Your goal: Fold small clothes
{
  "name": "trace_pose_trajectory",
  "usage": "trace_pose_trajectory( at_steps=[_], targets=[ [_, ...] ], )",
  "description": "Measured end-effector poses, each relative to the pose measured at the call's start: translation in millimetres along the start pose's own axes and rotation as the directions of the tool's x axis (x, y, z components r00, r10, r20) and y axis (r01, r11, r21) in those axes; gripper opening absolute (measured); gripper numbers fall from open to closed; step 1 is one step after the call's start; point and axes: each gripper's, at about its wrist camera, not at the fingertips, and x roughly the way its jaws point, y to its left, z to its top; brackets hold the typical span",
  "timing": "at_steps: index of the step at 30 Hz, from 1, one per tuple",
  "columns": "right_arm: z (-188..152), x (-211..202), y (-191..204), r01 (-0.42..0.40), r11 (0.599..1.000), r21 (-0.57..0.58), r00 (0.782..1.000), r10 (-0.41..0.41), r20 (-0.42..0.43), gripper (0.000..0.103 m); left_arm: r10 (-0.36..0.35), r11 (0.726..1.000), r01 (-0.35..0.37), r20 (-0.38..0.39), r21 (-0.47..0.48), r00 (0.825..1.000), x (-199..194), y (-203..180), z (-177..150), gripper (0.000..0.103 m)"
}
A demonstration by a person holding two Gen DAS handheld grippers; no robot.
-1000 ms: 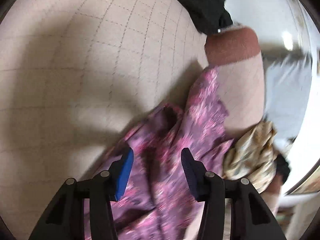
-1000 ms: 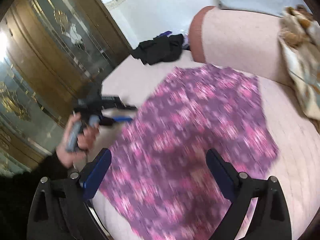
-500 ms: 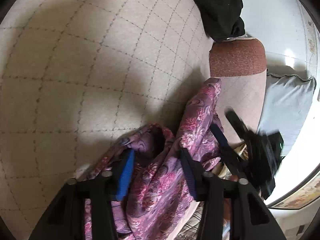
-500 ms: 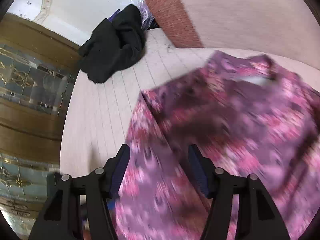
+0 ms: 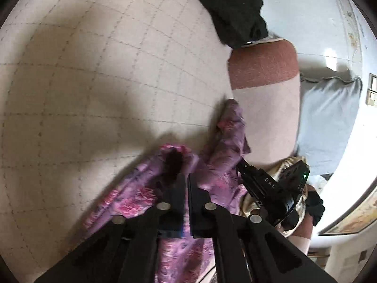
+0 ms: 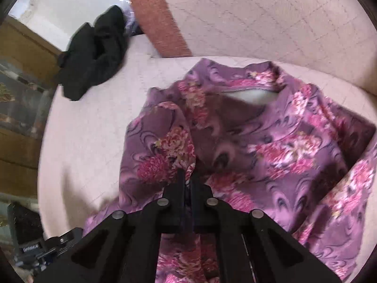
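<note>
Cream quilted sofa seat point(image 5: 99, 75), rust-trimmed armrest point(image 5: 262, 67), grey-blue cushion point(image 5: 327, 120), wooden glass-fronted cabinet point(image 6: 16, 89)

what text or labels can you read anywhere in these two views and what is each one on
"DAS": pale letters on the black body of the right tongs, seen from the left wrist view; possibly part of a longer word, I cannot tell.
Small pale lettering on the black device body at the lower left of the right wrist view: too blurred to read.
No lettering shows on the floral garment, the black garment or the sofa.
</note>
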Motion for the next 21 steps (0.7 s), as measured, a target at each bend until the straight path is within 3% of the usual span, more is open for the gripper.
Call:
trace_pose_trajectory(
  at_steps=[1, 3, 7, 9, 10, 11, 12, 13, 16, 17, 18, 19, 20, 21],
  targets=[
    [-2, -6, 0, -0.035, 0.999, 0.003, 0.999, 0.035, 0.026, 0.004, -0.007, 1.0, 0.007, 0.009, -0.001, 1.0, -1, 0, 1, 0.036],
    [-1, -12, -4, -0.053, 0.999, 0.012, 0.998, 0.052, 0.039, 0.004, -0.007, 1.0, 0.008, 0.021, -0.014, 1.0, -1, 1, 1, 0.059],
    [-4, -18, -17, -0.047, 0.999, 0.018, 0.998, 0.046, 0.037, 0.008, 0.026, 1.0, -0.025, 0.016, -0.017, 1.0, 12, 0, 11, 0.059],
    [-3, -21, -21, -0.136, 0.99, 0.026, 0.99, 0.135, 0.036, 0.013, 0.019, 1.0, -0.019, -0.004, -0.001, 1.0, 20, -4, 14, 0.052],
    [-3, -24, -19, -0.174, 0.984, 0.036, 0.984, 0.173, 0.036, 0.031, 0.018, 1.0, -0.018, -0.008, 0.008, 1.0, 25, -8, 15, 0.045],
    [-1, -29, -18, -0.208, 0.977, 0.037, 0.977, 0.206, 0.053, 0.043, 0.033, 0.999, -0.033, -0.013, 0.028, 0.999, 30, -14, 17, 0.04],
    [2, -33, -12, -0.205, 0.979, 0.024, 0.976, 0.202, 0.077, 0.063, 0.049, 0.998, -0.048, -0.019, 0.041, 0.999, 35, -17, 18, 0.025],
    [1, -40, -8, -0.191, 0.981, 0.012, 0.977, 0.189, 0.095, 0.069, 0.086, 0.995, -0.085, -0.021, 0.044, 0.996, 39, -18, 19, 0.012],
    [15, -30, 6, -0.158, 0.987, -0.005, 0.984, 0.158, 0.085, 0.069, 0.091, 0.996, -0.091, 0.006, -0.008, 0.996, 35, -3, 18, 0.007],
    [19, -21, 8, -0.134, 0.991, 0.005, 0.989, 0.134, 0.071, 0.068, 0.079, 0.997, -0.078, 0.017, -0.023, 0.997, 31, 0, 18, 0.006],
    [21, -14, 10, -0.122, 0.992, 0.013, 0.991, 0.121, 0.058, 0.057, 0.065, 0.997, -0.064, 0.035, -0.03, 0.997, 25, 2, 18, 0.005],
    [24, -3, 14, -0.092, 0.996, 0.015, 0.995, 0.091, 0.034, 0.018, 0.059, 0.998, -0.057, 0.057, -0.031, 0.997, 18, 3, 18, 0.005],
    [25, 3, 18, -0.047, 0.999, 0.015, 0.999, 0.047, 0.006, 0.003, 0.048, 0.999, -0.045, 0.1, -0.032, 0.994, 6, 3, 17, 0.005],
    [29, 4, 21, -0.013, 1.0, 0.019, 1.0, 0.013, 0.01, 0.002, 0.036, 0.999, -0.032, 0.158, -0.031, 0.987, -8, 3, 15, 0.004]
  ],
)
